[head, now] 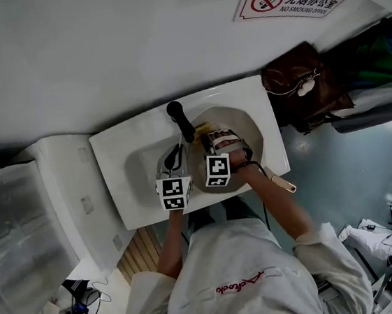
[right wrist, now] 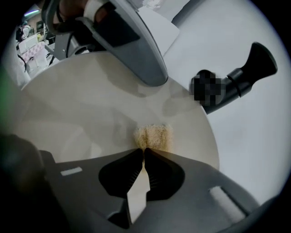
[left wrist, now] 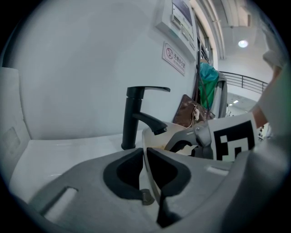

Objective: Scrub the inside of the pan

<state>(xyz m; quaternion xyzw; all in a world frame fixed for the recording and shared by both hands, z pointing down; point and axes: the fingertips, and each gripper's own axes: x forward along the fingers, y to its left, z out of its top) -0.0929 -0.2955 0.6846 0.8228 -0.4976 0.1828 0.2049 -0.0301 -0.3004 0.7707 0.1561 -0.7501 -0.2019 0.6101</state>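
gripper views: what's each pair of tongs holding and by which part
Right tongs pinch a small yellowish scrub pad by its near edge; left tongs clamp the cream round pan by its thin rim.

Faucet (head: 181, 121) crowds pan (right wrist: 82, 118) rim at back; L hand-held gripper (left wrist: 144, 154) on rim; pan centre free

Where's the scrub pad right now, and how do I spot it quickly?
Start at the white sink with the black faucet; the cream-coloured pan is in its basin. Against the pan's inside, pinched in the tongs of the right gripper, is the scrub pad. It is the only fuzzy, yellowish patch on that smooth pale surface.
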